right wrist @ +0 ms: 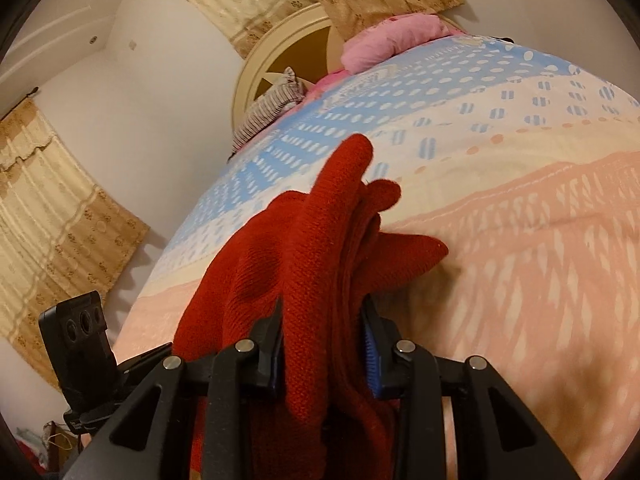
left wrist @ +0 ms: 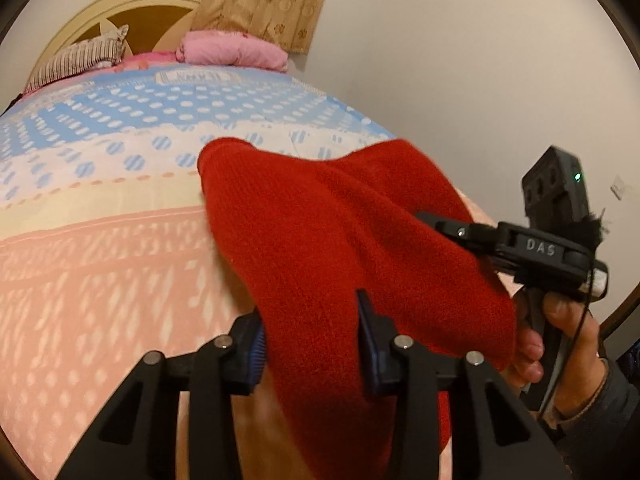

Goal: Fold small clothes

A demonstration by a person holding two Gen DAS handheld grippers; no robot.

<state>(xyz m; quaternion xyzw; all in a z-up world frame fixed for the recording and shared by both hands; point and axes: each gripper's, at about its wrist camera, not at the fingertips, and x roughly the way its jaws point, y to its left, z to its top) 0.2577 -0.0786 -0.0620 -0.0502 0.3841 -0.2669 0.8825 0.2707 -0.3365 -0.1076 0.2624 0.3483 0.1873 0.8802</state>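
Room: pale walls, beige flowered curtains [right wrist: 60,216], a bed with a cream round headboard [left wrist: 132,12].

Bed [left wrist: 100,280]: cover banded in blue with white dots, cream, and peach with pale dashes. At the head end lie a striped pillow [left wrist: 80,60] and a folded pink blanket [left wrist: 236,50].

Red knit [left wrist: 340,240]: a small woollen garment, lifted off the cover and hanging between the two grippers, bunched in folds; its far end reaches over the cream and blue bands.

Left gripper [left wrist: 312,344]: fingers clenched on the near part of the knit, blue pads pressed against the cloth on both sides. Its black body also shows at the lower left of the right wrist view.

Right gripper [right wrist: 324,344]: fingers clamped on a thick gather of the knit, the cloth filling the gap between the pads. From the left wrist view its tip reaches into the knit's right edge.

Hand [left wrist: 560,336]: grips the right gripper's handle, dark sleeve at the wrist, thin black cable running past it.
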